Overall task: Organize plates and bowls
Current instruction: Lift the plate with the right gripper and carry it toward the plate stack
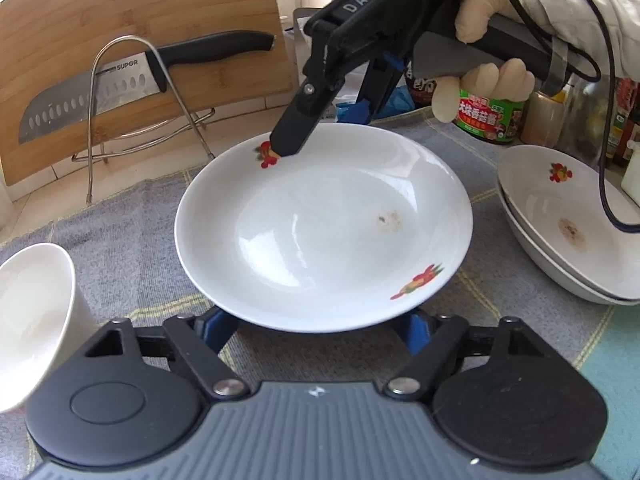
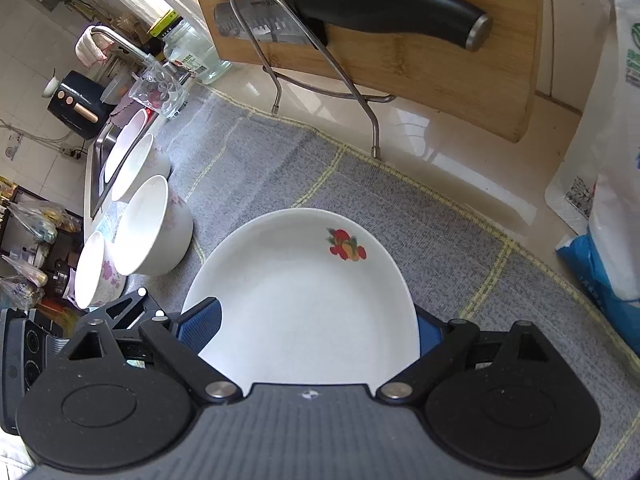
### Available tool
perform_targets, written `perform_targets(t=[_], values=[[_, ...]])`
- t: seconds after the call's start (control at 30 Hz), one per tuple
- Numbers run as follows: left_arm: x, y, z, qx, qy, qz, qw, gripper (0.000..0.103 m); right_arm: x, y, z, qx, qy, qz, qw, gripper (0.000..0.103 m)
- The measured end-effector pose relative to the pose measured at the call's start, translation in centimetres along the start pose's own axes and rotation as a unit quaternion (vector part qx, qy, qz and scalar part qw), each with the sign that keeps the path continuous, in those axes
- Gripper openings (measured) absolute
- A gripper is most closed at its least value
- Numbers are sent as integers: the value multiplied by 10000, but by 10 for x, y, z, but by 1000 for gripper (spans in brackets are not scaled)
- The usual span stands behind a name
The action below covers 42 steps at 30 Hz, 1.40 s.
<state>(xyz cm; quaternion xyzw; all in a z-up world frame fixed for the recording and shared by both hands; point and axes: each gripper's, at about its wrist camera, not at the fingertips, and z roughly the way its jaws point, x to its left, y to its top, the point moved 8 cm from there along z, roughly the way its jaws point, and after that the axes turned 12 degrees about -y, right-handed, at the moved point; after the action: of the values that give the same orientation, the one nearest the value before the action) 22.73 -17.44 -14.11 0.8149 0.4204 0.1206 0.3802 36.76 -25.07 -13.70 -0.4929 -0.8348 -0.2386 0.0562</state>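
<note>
Right gripper (image 1: 320, 120): black, lettered "DAS", blue pads, silver screws, black cable. Hand (image 1: 492, 76): cream glove, pale grey sleeve.

a plate (image 1: 320, 232) lies on a cloth (image 1: 128, 240) mid-table, stacked plates (image 1: 560, 256) to its right, a bowl (image 1: 32, 320) to its left, a cutting board (image 1: 80, 40) behind.

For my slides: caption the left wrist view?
Right tongs grip the fruit-patterned plate at its far rim above the grey cloth.
</note>
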Motion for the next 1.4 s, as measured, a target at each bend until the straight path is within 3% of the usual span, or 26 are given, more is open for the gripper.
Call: perform_targets(t=[0.37, 0.8, 1.4], values=[[-20, 4, -18, -48, -125, 100, 9999, 81, 9, -17, -21, -186, -129, 43, 9997, 98], [-48, 17, -41, -76, -344, 557, 9978, 81, 16, -47, -57, -570, -342, 287, 9974, 98], [-104, 28, -40, -46, -1107, 1280, 9856, 81, -5, -118, -110, -981, -839, 1076, 9858, 98]])
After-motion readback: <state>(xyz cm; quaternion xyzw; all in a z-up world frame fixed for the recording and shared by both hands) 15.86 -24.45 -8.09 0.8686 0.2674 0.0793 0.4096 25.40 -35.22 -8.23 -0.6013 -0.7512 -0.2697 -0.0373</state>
